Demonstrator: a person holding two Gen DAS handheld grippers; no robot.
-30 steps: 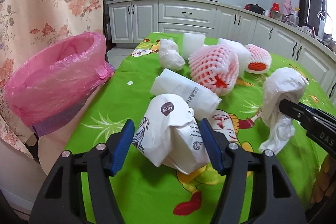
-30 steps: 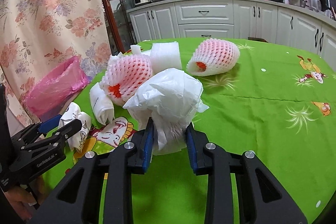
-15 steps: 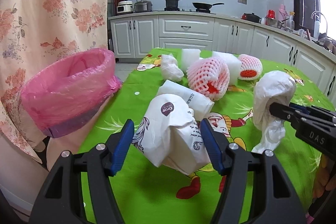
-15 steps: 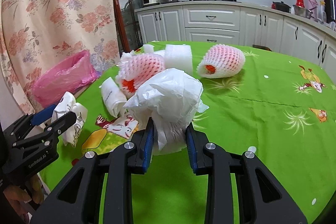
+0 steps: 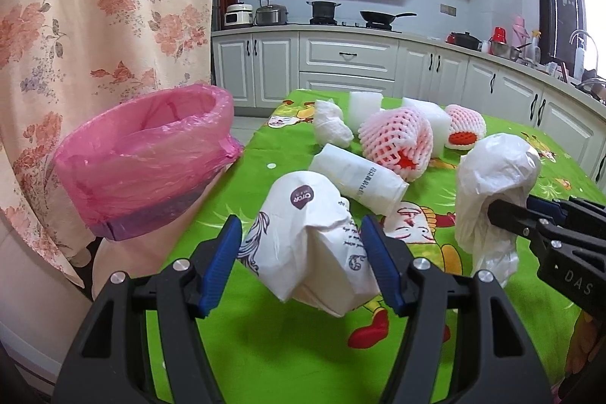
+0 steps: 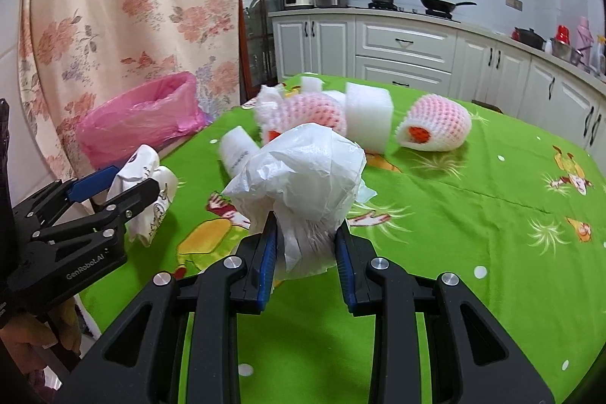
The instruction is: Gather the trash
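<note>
Closest to the left wrist camera, the left gripper [image 5: 303, 267] has its blue pads clamped on a crumpled white paper bag [image 5: 306, 237] with a dark round logo and printed script, held up off the green cartoon-print tablecloth [image 5: 265, 358]. Right next to it, the right gripper [image 6: 305, 245] is squeezed tight on the tail end of a scrunched white plastic bag [image 6: 303, 173], which balloons out above the fingers, also clear of the table.

Just behind those two, lying flat on the cloth, is a white paper packet [image 5: 358, 177] with small print on it. Past that sits a pink foam fruit net [image 5: 395, 142] with something red showing at its open end, and a second pink foam net [image 6: 433, 127] with an orange-red opening lies well apart, off toward the right side. A white foam block [image 6: 369, 118] stands between them, and a wad of white paper [image 5: 331, 127] rests near the far edge.

Off the table's left edge is the bin with a pink liner [image 5: 147, 158], in front of a floral curtain [image 5: 94, 6]. White kitchen cabinets [image 5: 348, 63] in the back.
</note>
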